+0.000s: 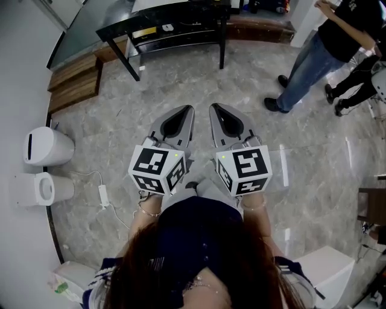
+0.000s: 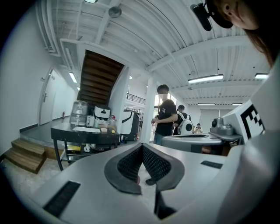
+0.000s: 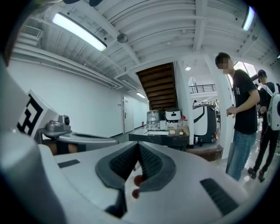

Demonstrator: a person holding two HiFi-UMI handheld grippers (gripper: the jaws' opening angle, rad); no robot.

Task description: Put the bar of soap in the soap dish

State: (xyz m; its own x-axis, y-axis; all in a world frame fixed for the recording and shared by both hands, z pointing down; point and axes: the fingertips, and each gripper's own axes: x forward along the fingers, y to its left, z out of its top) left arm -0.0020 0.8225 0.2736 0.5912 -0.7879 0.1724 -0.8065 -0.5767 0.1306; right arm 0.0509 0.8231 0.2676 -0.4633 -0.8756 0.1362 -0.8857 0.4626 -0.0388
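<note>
Holding: nothing; left gripper [image 1: 189,110] and right gripper [image 1: 213,107] closed tight, side by side.
Floor [image 1: 181,81]: open marble ahead.
Table [image 1: 181,13]: black, at far edge.

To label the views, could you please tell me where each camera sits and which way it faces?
Head view: on the person's head, facing down at the floor; hair, left tool, right tool show.
Left gripper view: on the left tool, along its shut jaws.
Right gripper view: likewise, right tool.
Both see the black table.
</note>
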